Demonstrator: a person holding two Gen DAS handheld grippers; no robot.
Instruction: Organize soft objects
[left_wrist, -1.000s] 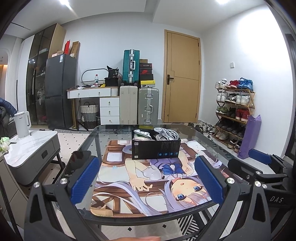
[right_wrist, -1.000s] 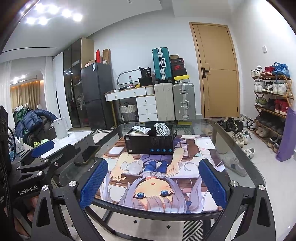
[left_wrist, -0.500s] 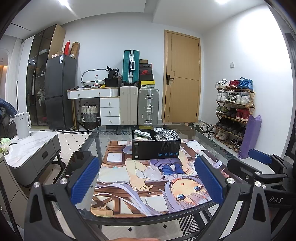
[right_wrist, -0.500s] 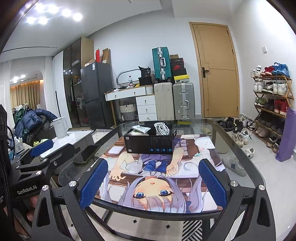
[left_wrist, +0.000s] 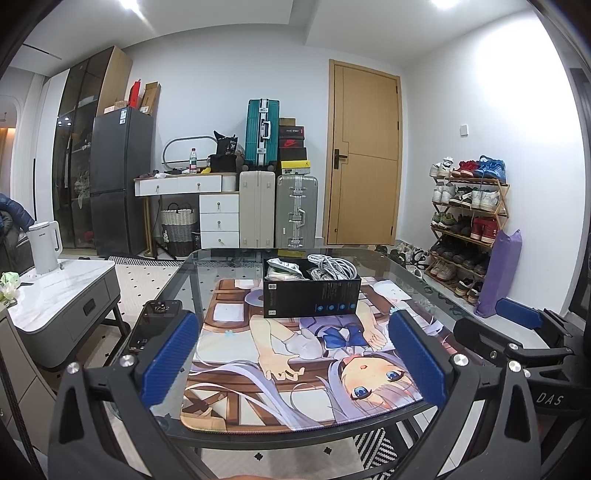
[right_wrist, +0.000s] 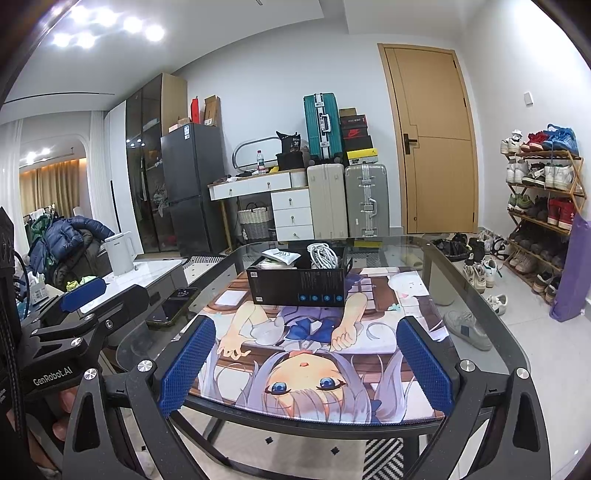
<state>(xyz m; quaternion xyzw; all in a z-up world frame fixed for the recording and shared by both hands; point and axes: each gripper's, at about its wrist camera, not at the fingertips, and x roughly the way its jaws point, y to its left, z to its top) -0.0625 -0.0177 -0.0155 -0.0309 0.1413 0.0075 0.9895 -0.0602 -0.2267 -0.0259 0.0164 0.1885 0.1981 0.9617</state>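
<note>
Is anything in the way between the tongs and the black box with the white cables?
Nothing visible is. Both the left tongs and right tongs are open, with only the flat picture mat between them and the black box holding the white cables.

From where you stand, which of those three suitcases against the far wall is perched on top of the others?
The teal suitcase. It stands upright atop the cream suitcase, beside stacked shoeboxes; the cream and silver suitcase both stand lower.
</note>
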